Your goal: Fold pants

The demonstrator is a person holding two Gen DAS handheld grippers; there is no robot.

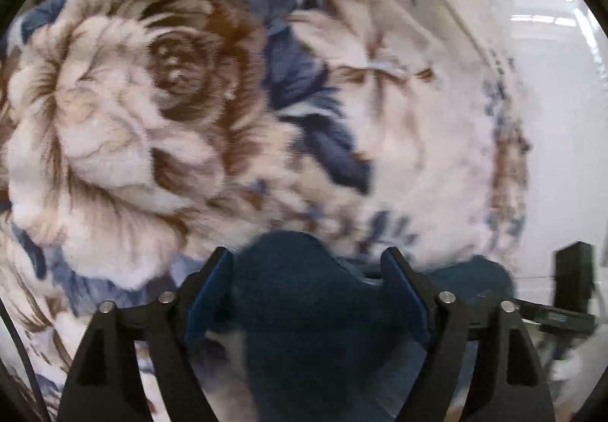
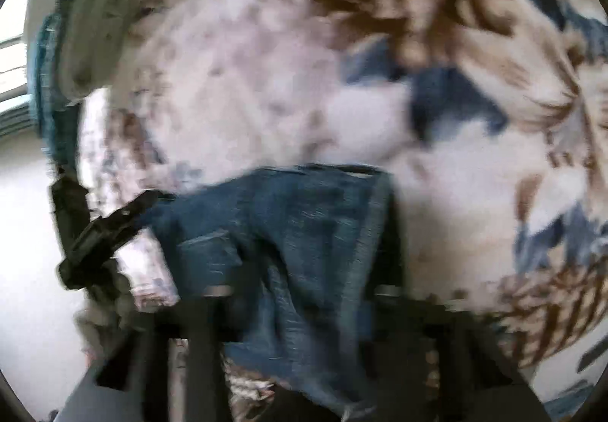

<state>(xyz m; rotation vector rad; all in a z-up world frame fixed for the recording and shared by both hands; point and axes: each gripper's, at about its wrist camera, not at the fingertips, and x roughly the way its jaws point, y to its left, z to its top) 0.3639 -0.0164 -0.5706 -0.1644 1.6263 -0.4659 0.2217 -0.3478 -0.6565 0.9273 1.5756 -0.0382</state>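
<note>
My left gripper (image 1: pixel 307 292) has its jaws spread, with a dark blue bunch of the pants (image 1: pixel 304 308) sitting between them; I cannot tell whether the pads press it. My right gripper (image 2: pixel 300 308) is blurred, its jaws narrow around the denim, seemingly clamped on it. A floral blanket (image 1: pixel 114 118) lies beyond both jaws.

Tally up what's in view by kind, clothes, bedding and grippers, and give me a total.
Jeans: 1, the blue jeans
Other garments: 2, the grey-green garment and the teal garment, heaped at the blanket's edge
Blankets: 1, the floral blanket
Grippers: 2, the left gripper and the right gripper
Total: 6
</note>
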